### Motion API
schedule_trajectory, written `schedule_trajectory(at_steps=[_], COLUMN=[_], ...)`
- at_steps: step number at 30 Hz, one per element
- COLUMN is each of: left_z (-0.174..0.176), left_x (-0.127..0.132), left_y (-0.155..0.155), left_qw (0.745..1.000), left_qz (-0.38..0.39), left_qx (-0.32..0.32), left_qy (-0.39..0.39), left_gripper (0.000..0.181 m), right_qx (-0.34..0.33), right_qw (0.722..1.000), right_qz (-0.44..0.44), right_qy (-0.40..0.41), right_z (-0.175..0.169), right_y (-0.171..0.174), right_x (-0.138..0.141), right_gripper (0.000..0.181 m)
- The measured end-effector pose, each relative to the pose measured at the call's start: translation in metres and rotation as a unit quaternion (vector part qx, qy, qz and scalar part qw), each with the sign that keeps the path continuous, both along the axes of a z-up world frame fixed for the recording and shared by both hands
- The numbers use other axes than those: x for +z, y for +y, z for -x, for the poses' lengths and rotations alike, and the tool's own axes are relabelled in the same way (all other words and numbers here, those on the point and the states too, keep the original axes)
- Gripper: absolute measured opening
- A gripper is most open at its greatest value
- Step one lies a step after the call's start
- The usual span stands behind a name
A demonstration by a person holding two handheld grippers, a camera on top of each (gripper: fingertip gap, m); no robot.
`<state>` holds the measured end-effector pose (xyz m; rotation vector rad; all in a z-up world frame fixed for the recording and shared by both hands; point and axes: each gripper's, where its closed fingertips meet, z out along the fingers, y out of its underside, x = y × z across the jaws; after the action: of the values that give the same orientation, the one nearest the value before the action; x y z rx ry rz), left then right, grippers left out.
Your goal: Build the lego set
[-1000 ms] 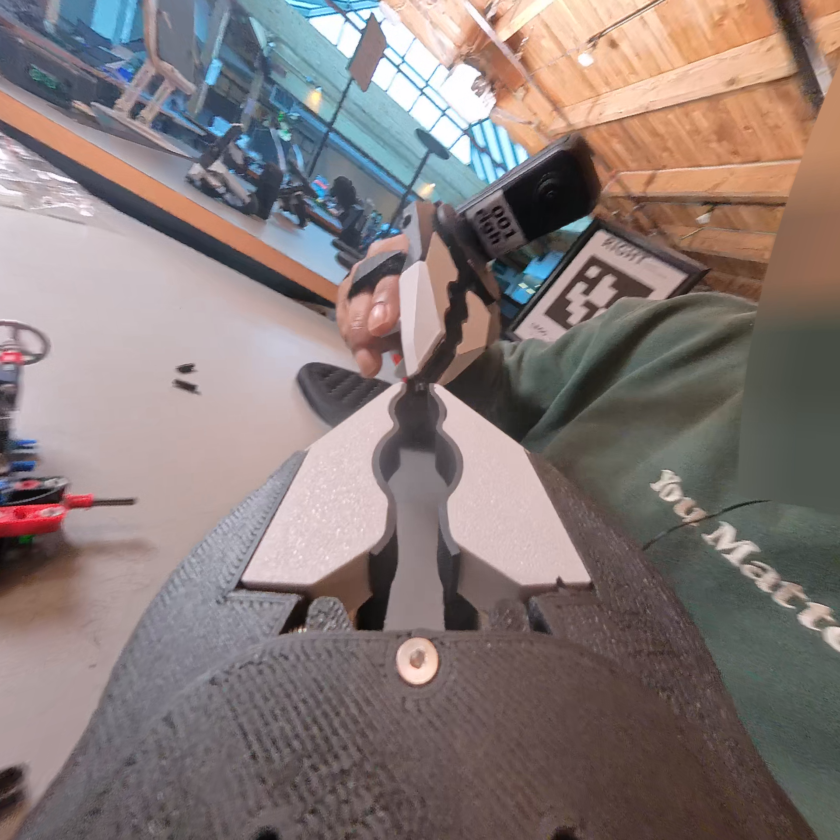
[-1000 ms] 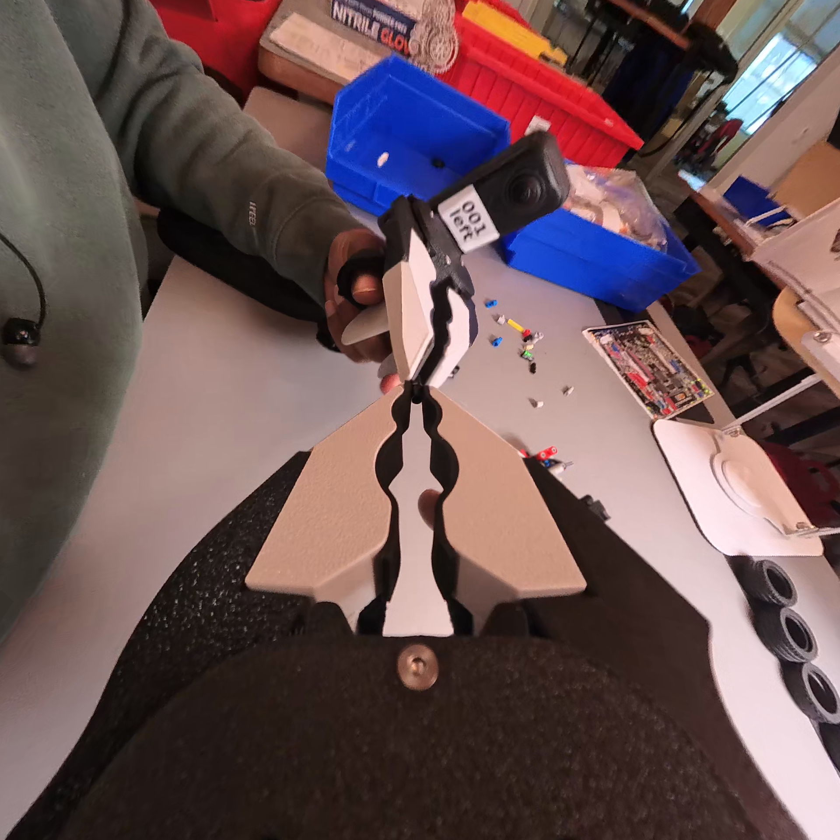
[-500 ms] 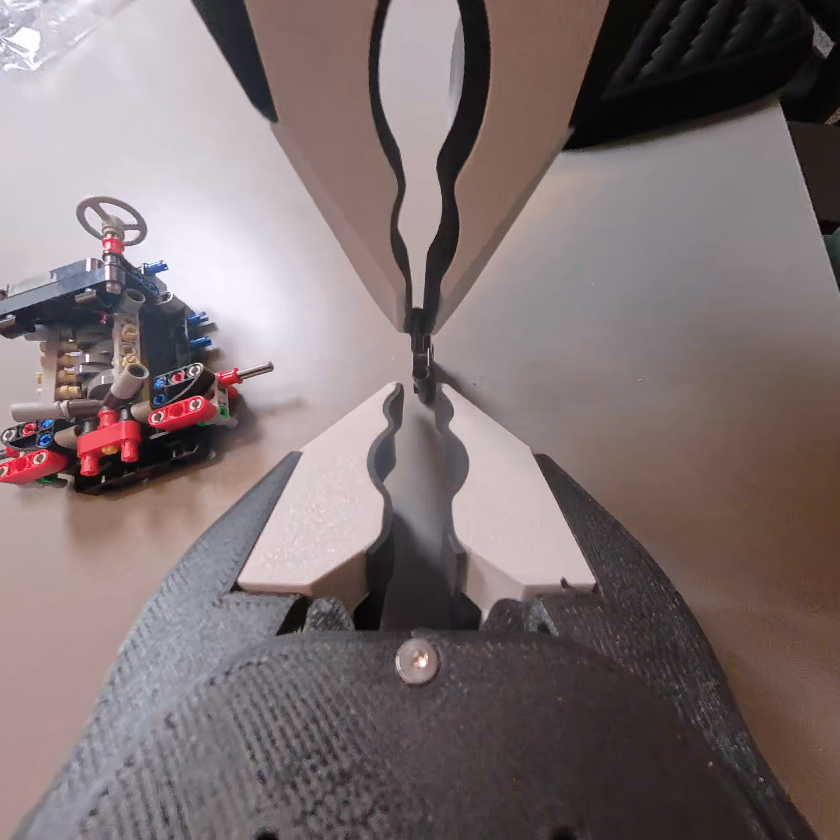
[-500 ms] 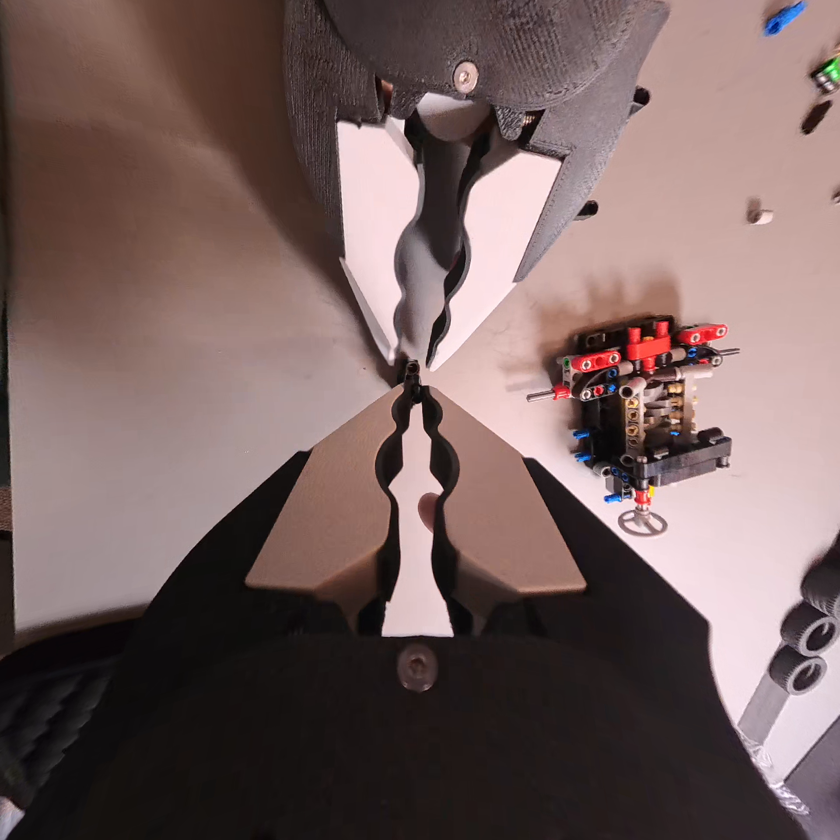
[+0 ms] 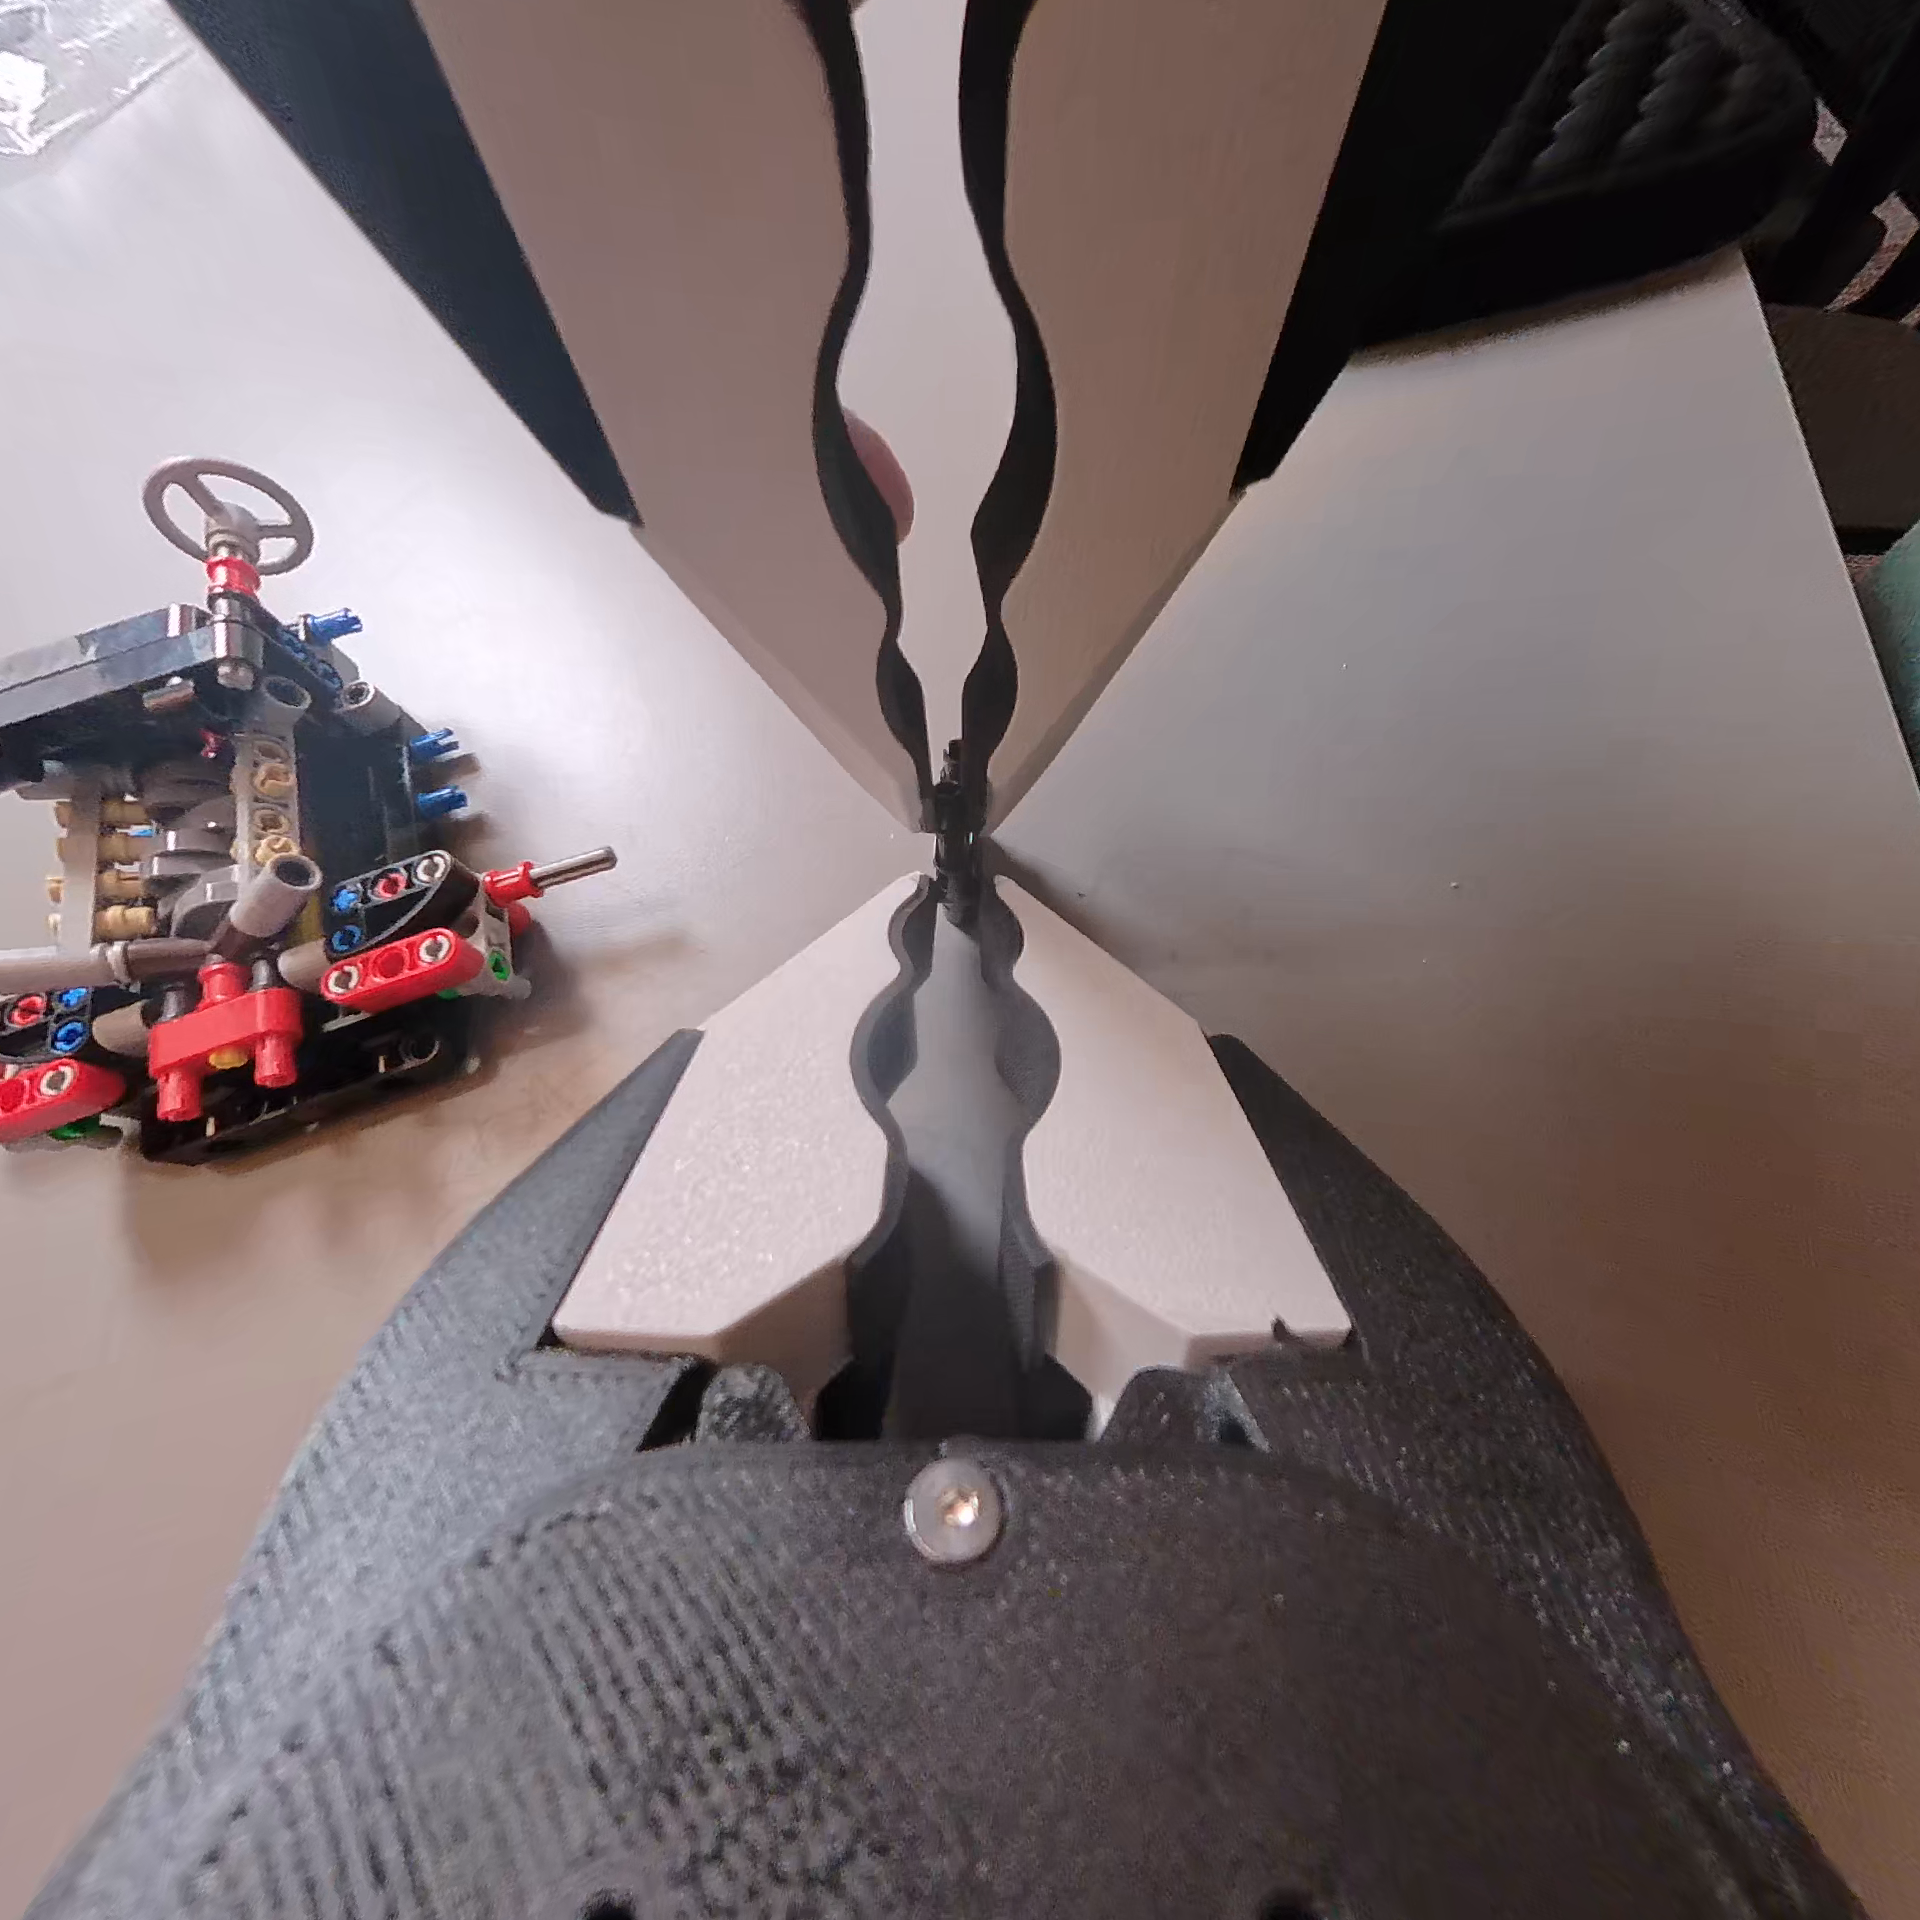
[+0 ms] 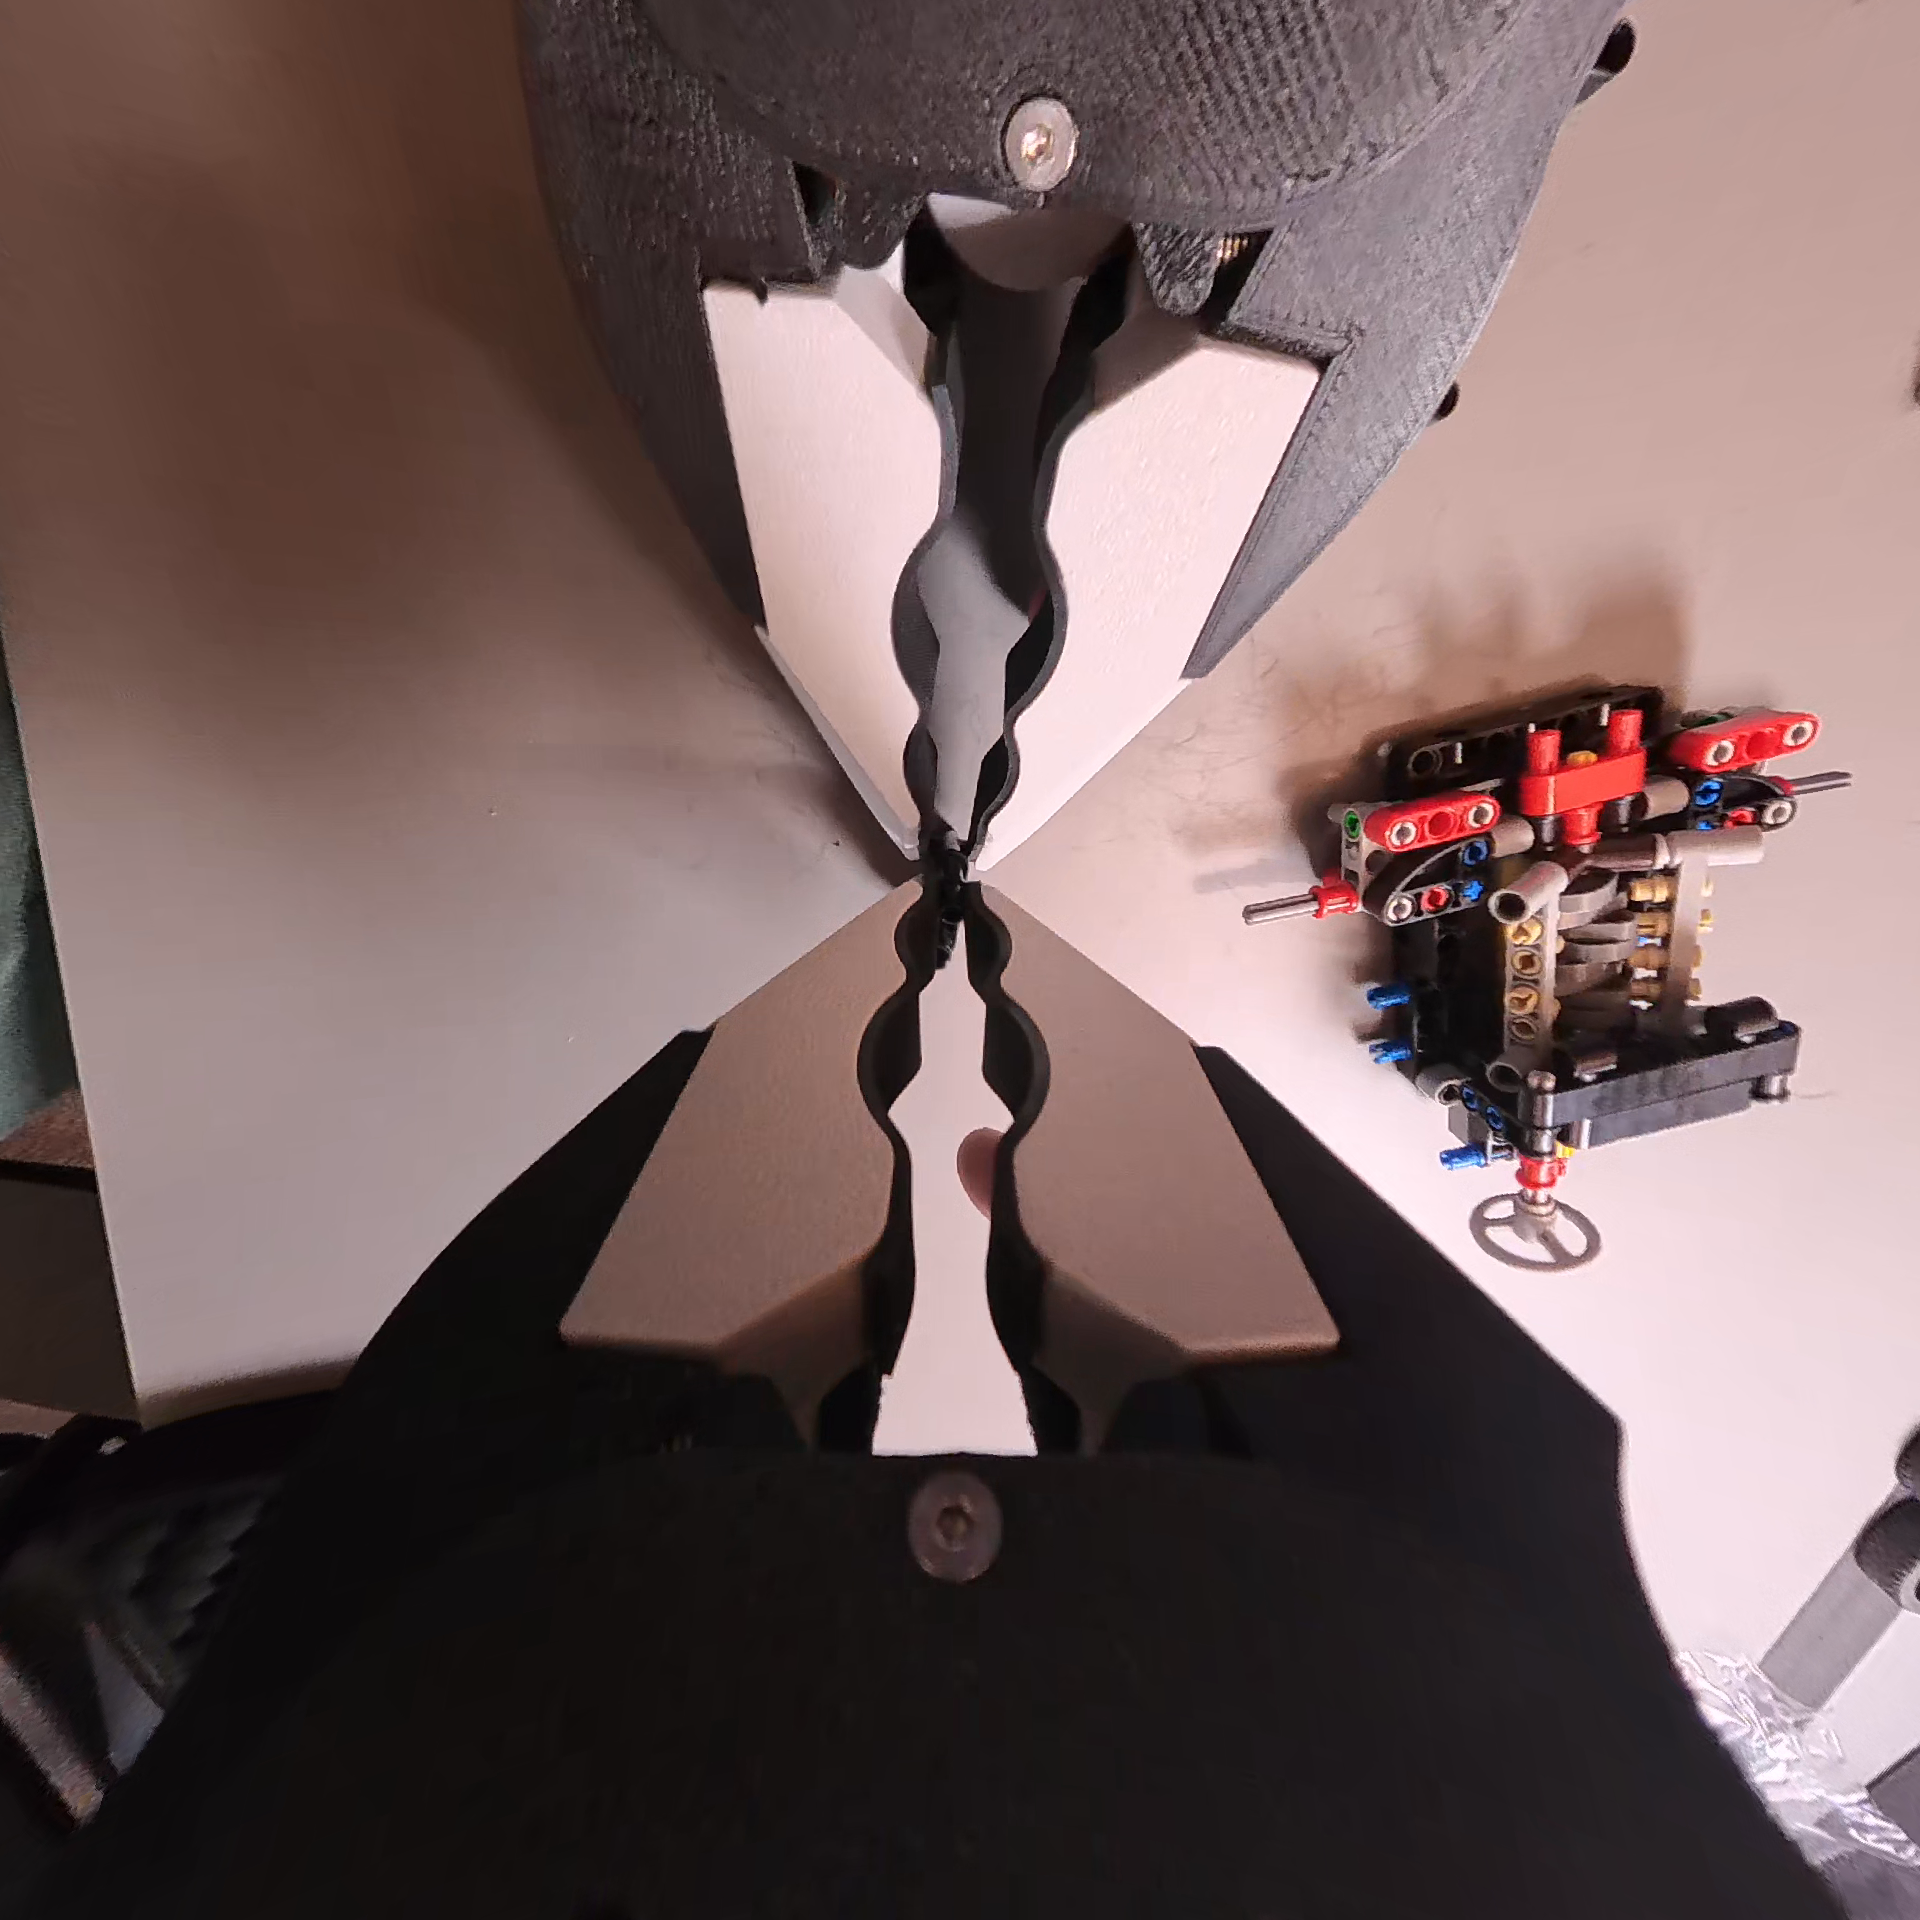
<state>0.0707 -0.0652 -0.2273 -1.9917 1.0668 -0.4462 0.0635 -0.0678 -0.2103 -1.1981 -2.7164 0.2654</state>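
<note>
Above the pale counter [image 5: 1455, 623], the left gripper [image 5: 956, 902] and the right gripper [image 6: 943, 914] meet tip to tip, each with its jaws narrowed onto one end of a small black lego pin piece [image 5: 954, 831], which seems to be two tiny parts being pressed together, though the join is too small and dark to read for certain. The half-built lego model [image 6: 1579, 935], a black-framed block of red beams, grey axles and blue pins with a grey steering wheel [image 6: 1536, 1231], sits on the counter well apart from the grippers. The risk here is misalignment: if the two ends are off axis, pushing could pop the piece out of either shallow fingertip hold and drop it to the counter. The piece's ends are hidden inside the jaws, and a fingertip [image 6: 977, 1169] shows only partly behind the right gripper's fingers.
</note>
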Motion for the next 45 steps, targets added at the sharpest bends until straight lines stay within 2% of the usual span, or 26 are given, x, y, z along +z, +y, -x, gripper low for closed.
schedule_trajectory(at_steps=[12, 16, 21, 25, 29, 33, 39, 43, 45], left_z=[0.0, 0.004, 0.013, 0.009, 0.001, -0.011, 0.017, 0.006, -0.004], left_x=[0.0, 0.0, 0.0, 0.002, 0.0, 0.005, 0.016, 0.01, 0.006], left_y=[0.0, 0.0, -0.001, -0.008, -0.013, -0.023, -0.002, 0.001, -0.002], left_qw=[1.0, 1.0, 0.999, 0.999, 0.999, 0.999, 0.999, 0.998, 0.996], left_qz=[-0.002, -0.007, 0.015, 0.029, 0.042, 0.024, 0.0, -0.003, 0.009], left_qx=[0.002, 0.003, 0.033, 0.025, 0.006, -0.038, 0.012, -0.043, -0.078], left_qy=[0.001, 0.005, -0.002, -0.013, -0.025, -0.026, -0.042, -0.038, -0.032], left_gripper=[0.006, 0.006, 0.007, 0.014, 0.013, 0.01, 0.02, 0.036, 0.033], right_qx=[-0.028, -0.047, -0.088, -0.106, -0.142, -0.147, -0.137, -0.114, -0.102], right_qw=[0.999, 0.997, 0.989, 0.985, 0.979, 0.976, 0.973, 0.975, 0.976], right_qz=[0.02, 0.046, 0.082, 0.097, 0.093, 0.089, 0.105, 0.117, 0.118], right_qy=[0.002, 0.037, 0.083, 0.095, 0.111, 0.132, 0.156, 0.152, 0.152], right_z=[0.002, 0.002, -0.007, -0.019, -0.018, -0.011, -0.003, -0.01, -0.014], right_y=[-0.002, 0.0, 0.002, -0.006, 0.002, 0.009, 0.012, 0.008, 0.006], right_x=[0.0, 0.009, 0.022, 0.005, -0.013, -0.017, -0.015, -0.011, -0.006], right_gripper=[0.002, 0.003, 0.003, 0.003, 0.003, 0.003, 0.003, 0.003, 0.003])
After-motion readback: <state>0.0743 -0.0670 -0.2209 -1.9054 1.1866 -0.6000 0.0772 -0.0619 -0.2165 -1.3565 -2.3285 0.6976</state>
